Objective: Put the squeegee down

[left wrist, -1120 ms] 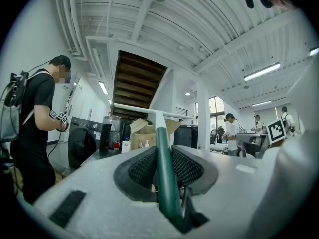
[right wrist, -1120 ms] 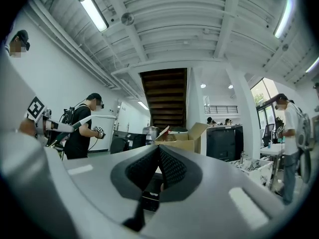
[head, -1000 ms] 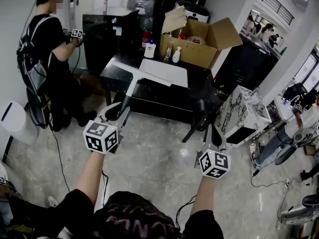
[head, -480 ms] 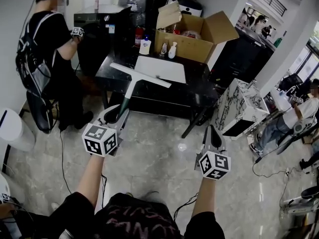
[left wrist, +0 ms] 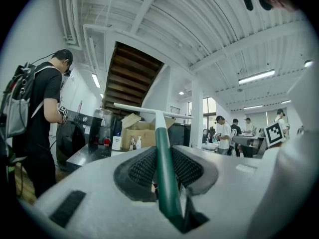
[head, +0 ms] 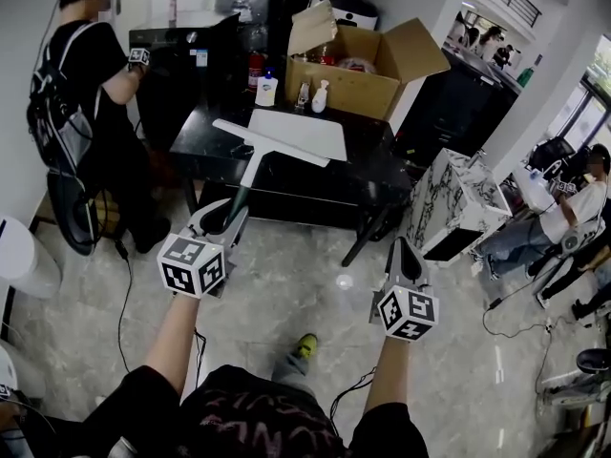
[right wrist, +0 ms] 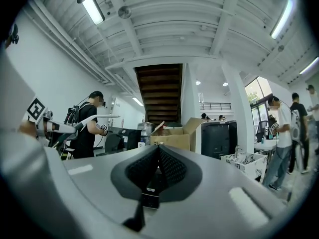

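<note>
The squeegee (head: 256,156) has a dark green handle (left wrist: 163,158) and a long white blade (left wrist: 149,109). My left gripper (head: 229,216) is shut on the handle and holds it out level, with the blade reaching over the near edge of the black table (head: 196,136). In the left gripper view the handle runs up between the two black pads. My right gripper (head: 403,253) hangs over the floor to the right, jaws closed together with nothing in them. The squeegee also shows at the far left of the right gripper view as a white bar (right wrist: 94,117).
On the black table lie a white sheet (head: 301,132), small bottles (head: 265,90) and an open cardboard box (head: 358,70). A person in black with a backpack (head: 81,84) stands at the left by a dark cabinet. A marble-patterned stand (head: 449,208) is at right. Other people sit at far right.
Both grippers and the view have drifted toward the table; the squeegee stays gripped in the left gripper. A foot now shows on the floor below.
</note>
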